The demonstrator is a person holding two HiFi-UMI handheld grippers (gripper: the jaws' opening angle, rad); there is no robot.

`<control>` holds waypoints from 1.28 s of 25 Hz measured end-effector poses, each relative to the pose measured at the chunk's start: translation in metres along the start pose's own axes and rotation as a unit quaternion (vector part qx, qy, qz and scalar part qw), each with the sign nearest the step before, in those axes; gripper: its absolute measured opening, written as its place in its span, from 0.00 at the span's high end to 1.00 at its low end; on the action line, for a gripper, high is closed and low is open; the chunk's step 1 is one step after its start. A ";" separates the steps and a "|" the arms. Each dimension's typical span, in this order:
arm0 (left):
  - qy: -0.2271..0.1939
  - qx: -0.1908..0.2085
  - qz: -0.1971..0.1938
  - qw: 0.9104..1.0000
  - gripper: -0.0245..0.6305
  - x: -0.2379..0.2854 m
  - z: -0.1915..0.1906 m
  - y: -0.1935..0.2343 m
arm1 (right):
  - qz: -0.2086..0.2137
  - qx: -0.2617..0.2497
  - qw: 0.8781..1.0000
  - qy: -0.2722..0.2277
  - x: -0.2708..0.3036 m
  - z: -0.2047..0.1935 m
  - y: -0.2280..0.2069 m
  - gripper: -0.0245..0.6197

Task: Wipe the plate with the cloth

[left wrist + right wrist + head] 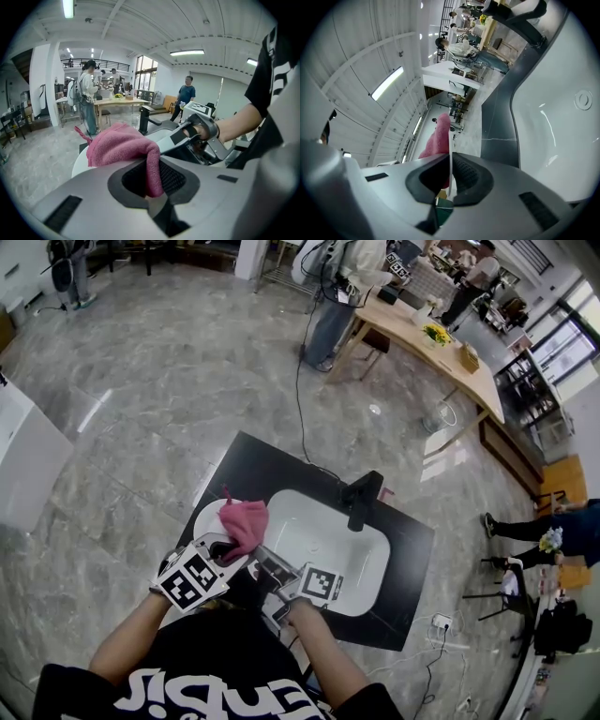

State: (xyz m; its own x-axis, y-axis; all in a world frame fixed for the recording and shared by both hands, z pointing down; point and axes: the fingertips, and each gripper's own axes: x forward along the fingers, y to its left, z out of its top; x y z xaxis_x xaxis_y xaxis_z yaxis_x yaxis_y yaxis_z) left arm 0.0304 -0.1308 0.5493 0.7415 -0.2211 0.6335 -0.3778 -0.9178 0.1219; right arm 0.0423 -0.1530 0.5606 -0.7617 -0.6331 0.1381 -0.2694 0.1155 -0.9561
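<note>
Between the jaws of your left gripper [151, 186] sits a fold of the pink cloth [123, 144]. They are clamped on it, and the rest of the fabric bunches out just ahead of the tips.

Close on its right, your right gripper [449, 182] has its jaws nearly together on the thin white rim of the plate [449, 154], which shows edge-on between the pads. That hand is the anchor; the left one does the work.

From the left jaws, the plate's face lies straight ahead and a little below, with the cloth resting against it. From the right jaws, the cloth sits just past the pinched rim, on one side of the plate.

So the wipe, as I judge it, runs away from you along that face — from the gripped near edge toward the bare far rim, which shows beyond the cloth and to its left.

Farther out, past the right gripper, lie the white sink [323, 531] and its black faucet [361, 501] — off to the side of the stroke if you stay over the plate.
</note>
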 end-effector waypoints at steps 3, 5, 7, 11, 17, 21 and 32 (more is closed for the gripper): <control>0.014 -0.004 -0.007 1.000 0.89 0.001 -0.008 -0.005 | -0.001 0.007 1.000 -0.014 -0.004 0.008 -0.004 0.91; 0.014 -0.004 -0.011 1.000 0.89 0.003 -0.009 -0.007 | -0.002 0.007 1.000 -0.017 -0.006 0.012 -0.007 0.91; 0.013 -0.004 -0.013 1.000 0.89 0.003 -0.010 -0.006 | -0.002 0.007 1.000 -0.018 -0.006 0.013 -0.008 0.91; 0.020 -0.005 -0.014 1.000 0.89 0.002 -0.016 -0.005 | -0.001 0.009 1.000 -0.020 -0.007 0.014 -0.009 0.91; 0.026 -0.007 -0.006 1.000 0.89 -0.002 -0.020 -0.001 | -0.003 0.011 1.000 -0.026 -0.014 0.017 -0.012 0.91; 0.033 -0.009 0.004 0.999 0.89 -0.006 -0.026 0.008 | -0.013 0.012 0.999 -0.030 -0.019 0.019 -0.017 0.91; 0.037 -0.007 0.046 0.998 0.89 -0.018 -0.030 0.041 | 0.001 0.018 1.000 -0.025 -0.023 0.011 -0.017 0.91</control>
State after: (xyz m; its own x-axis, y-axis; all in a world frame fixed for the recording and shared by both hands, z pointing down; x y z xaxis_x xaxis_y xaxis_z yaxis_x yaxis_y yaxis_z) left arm -0.0149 -0.1547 0.5660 0.6609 -0.2794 0.6965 -0.4512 -0.8895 0.0714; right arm 0.0710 -0.1486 0.5706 -0.7315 -0.6704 0.1247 -0.2461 0.0889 -0.9652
